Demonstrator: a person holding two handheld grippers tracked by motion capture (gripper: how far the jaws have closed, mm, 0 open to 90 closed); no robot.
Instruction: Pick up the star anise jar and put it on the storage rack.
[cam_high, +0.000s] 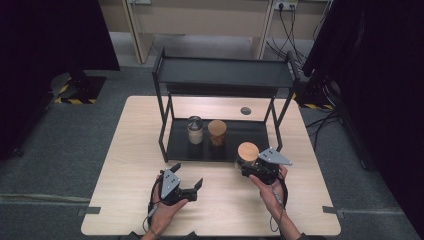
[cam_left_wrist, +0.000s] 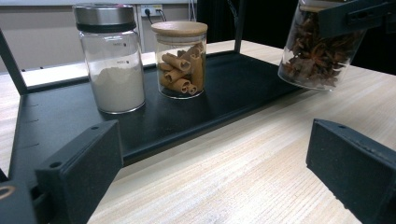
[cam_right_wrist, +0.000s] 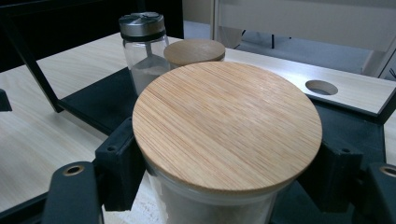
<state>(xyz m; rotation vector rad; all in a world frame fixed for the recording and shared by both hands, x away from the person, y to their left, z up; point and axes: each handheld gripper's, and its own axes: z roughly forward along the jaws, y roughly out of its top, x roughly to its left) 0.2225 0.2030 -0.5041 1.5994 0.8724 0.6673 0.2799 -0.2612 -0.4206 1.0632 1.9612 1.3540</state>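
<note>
Counter (cam_high: 125, 165): pale wood, rectangular, with a round hole (cam_high: 245, 110) near its far edge.

Shelf rack (cam_high: 222, 72): black metal, two tiers, standing mid-counter; its lower tray (cam_left_wrist: 243, 84) carries two jars.

Right tool (cam_high: 252, 167): held at the rack's front right corner, jaws clenched on either side of the star anise jar, just under its lid.

Left tool (cam_high: 187, 181): held low over the counter in front of the rack, jaws spread wide apart, grasping nothing.

Star anise jar (cam_left_wrist: 320, 51): glass with a bamboo lid (cam_right_wrist: 227, 122), gripped by the right tool, tilted, raised above the counter just off the tray's front right corner.

Powder jar (cam_left_wrist: 112, 60): glass with a metal lid, upright on the tray, left of its neighbour.

Cinnamon jar (cam_left_wrist: 181, 60): glass with a bamboo lid, upright on the tray, just beside the powder jar.
</note>
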